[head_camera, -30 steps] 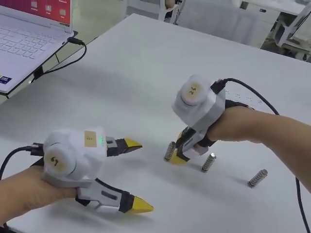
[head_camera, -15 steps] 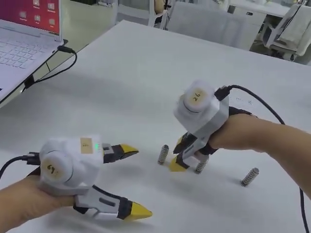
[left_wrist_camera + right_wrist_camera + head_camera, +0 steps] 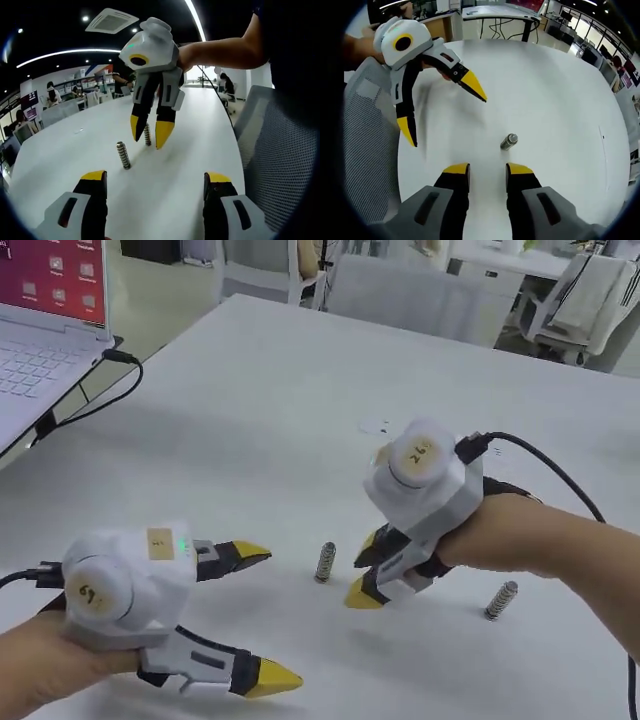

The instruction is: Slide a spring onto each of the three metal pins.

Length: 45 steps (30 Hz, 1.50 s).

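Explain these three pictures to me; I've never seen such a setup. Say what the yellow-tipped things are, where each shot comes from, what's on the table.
A person holds a two-jaw tool in each hand. The head view looks down from their headset: the left tool is wide open, the right tool slightly open, both holding nothing. The two round pictures come from cameras riding on each tool, looking along its jaws. On the white table stand small springs: one beside the right tool, another near that arm. A laptop sits at the far left.
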Motion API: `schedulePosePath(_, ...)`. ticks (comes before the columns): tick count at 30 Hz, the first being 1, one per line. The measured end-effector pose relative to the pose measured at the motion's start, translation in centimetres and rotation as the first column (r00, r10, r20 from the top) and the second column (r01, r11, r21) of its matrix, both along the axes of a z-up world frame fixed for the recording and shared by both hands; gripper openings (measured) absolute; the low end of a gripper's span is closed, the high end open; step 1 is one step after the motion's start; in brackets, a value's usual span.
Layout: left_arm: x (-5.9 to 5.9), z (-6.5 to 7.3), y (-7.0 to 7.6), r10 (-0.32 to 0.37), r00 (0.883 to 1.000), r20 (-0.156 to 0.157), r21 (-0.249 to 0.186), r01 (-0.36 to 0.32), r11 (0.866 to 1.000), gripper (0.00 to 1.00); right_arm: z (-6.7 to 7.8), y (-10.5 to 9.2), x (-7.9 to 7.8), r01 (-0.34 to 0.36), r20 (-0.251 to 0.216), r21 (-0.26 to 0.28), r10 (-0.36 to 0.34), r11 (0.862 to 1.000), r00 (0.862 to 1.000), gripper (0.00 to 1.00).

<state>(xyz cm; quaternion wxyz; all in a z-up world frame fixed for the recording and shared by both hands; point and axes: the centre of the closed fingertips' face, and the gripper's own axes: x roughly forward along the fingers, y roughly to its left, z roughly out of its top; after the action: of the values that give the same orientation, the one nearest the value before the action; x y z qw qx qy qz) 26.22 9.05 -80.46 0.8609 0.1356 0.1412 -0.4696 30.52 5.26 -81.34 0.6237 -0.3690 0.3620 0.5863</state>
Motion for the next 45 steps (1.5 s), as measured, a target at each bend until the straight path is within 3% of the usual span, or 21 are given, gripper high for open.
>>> schedulePosePath(14,-0.4,0.5,0.3,0.009,1.0,0.004,-0.005,-0.009,1.0,0.75,0.1,-1.1,-2.6,0.043,-0.017,0.082,-0.042,0.996,0.999,0.3)
schedulePosePath(30,-0.5,0.7,-0.1,0.008,1.0,-0.003,-0.011,-0.008,1.0,0.75,0.1,-3.6,-3.8,0.115,-0.026,0.134,-0.112,0.984,0.993,0.33)
schedulePosePath(45,-0.9,0.7,-0.3,0.014,1.0,-0.027,-0.023,-0.015,1.0,0.77,0.0,-6.2,-4.5,0.204,-0.037,0.203,-0.2,0.958,0.979,0.37)
